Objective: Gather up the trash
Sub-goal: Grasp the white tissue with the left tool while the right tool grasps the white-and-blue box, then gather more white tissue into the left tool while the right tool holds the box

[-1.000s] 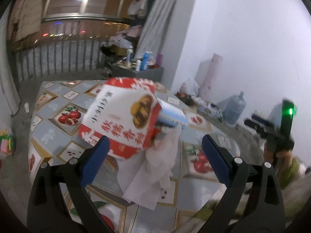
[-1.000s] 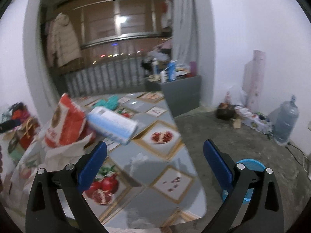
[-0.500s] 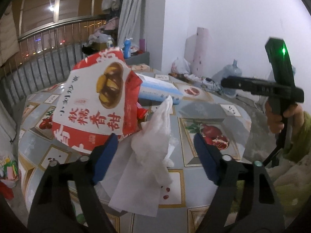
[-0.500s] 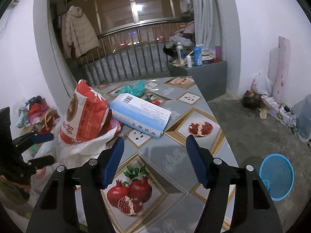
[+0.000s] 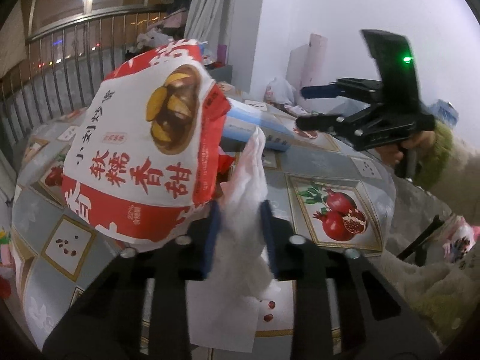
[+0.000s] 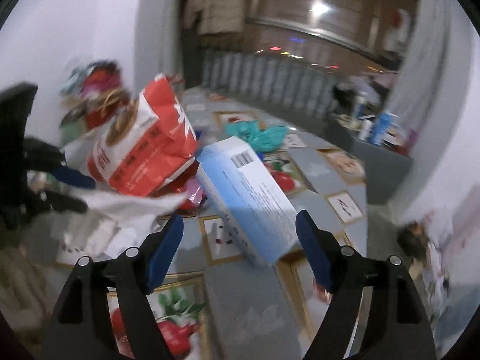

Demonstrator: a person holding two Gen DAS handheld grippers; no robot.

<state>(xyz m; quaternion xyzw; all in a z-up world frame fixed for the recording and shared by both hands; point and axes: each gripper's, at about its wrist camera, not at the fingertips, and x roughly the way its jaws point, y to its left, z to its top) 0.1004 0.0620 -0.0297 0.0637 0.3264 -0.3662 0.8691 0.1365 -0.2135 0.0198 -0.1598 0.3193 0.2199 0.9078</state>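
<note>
Furthest left on the tiled tabletop (image 5: pixel 336 165), a red-and-white snack bag (image 5: pixel 144 150) is seen leaning against the rest of the litter, and just to its right a crumpled white tissue (image 5: pixel 249 198) stands up from the pile. The left gripper (image 5: pixel 240 237) is set around that tissue: its jaws are closing, with the paper bunched between the blue pads and apparently already pinched. The step in hand is therefore judged to be the pick-up of the tissue. Right of the bag and behind the tissue a long light-blue carton (image 6: pixel 252 198) lies flat on the tabletop, one end close to the bag. The right gripper (image 6: pixel 240 252) is aimed at the near end of this carton; its jaws are spread and opening, the carton's end is framed between them but is not touched. For the next move, the pinch on the tissue would need to be completed before it is lifted clear of the bag, while the right jaws would have to be brought down astride the carton's narrow side and then pressed together.
</note>
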